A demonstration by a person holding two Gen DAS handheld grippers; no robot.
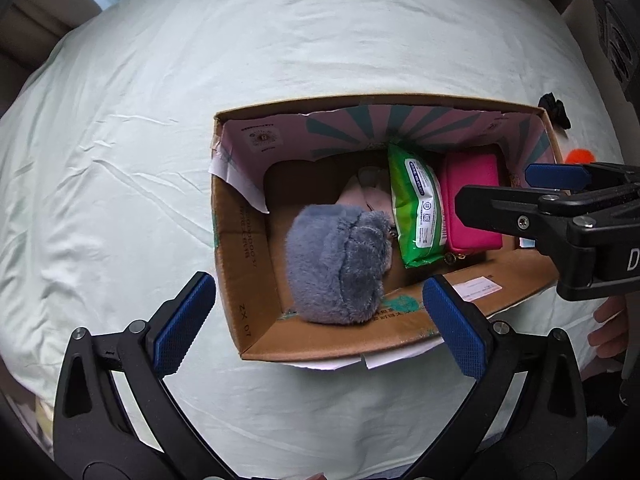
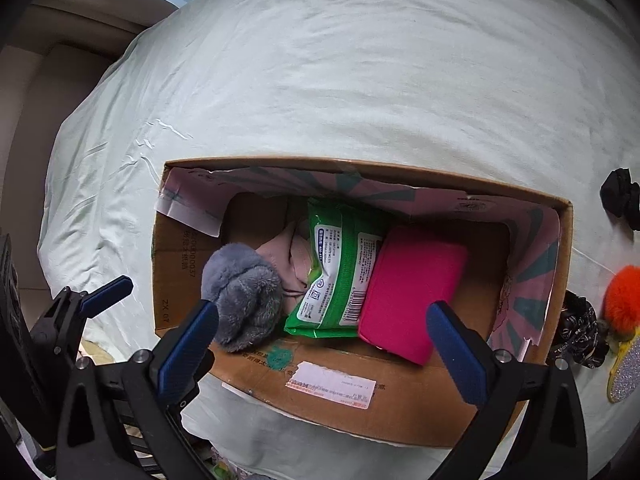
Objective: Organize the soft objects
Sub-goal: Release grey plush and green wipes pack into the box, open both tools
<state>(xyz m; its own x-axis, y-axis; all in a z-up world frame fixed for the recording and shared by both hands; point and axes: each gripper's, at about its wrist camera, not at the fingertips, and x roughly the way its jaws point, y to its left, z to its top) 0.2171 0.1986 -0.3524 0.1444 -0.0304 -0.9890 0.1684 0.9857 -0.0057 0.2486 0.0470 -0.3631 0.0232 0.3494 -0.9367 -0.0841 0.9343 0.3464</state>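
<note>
An open cardboard box (image 1: 244, 264) sits on a pale green sheet (image 1: 120, 160), seen from above by both wrist cameras. Inside, left to right: a grey plush (image 1: 340, 264), a pale pink cloth (image 1: 360, 196) partly hidden beneath its neighbours, a green wipes pack (image 1: 418, 208) and a magenta pouch (image 1: 474, 204). The plush lies against the near wall and touches the wipes pack; the wipes pack leans edge to edge on the pouch. In the right wrist view the same order holds: plush (image 2: 244, 300) at 9 o'clock of the wipes pack (image 2: 340, 272), pouch (image 2: 408, 292) at 3 o'clock of it, cloth (image 2: 284, 256) showing between plush and pack. Left gripper (image 1: 318, 328) hovers over the near edge of the box, jaws spread wide, nothing between the blue pads. Right gripper (image 2: 322, 348) likewise hangs above the near wall (image 2: 360, 412), jaws wide apart and empty; it enters the left wrist view from 3 o'clock, over the box's right end. Outside the box on the sheet, at 3 o'clock in the right wrist view: a black item (image 2: 622, 198), an orange pompom (image 2: 624, 292), a dark patterned scrunchie (image 2: 580, 332) and a glittery yellow-edged piece (image 2: 626, 372). Pompom and scrunchie lie just beside the box's right wall.
</note>
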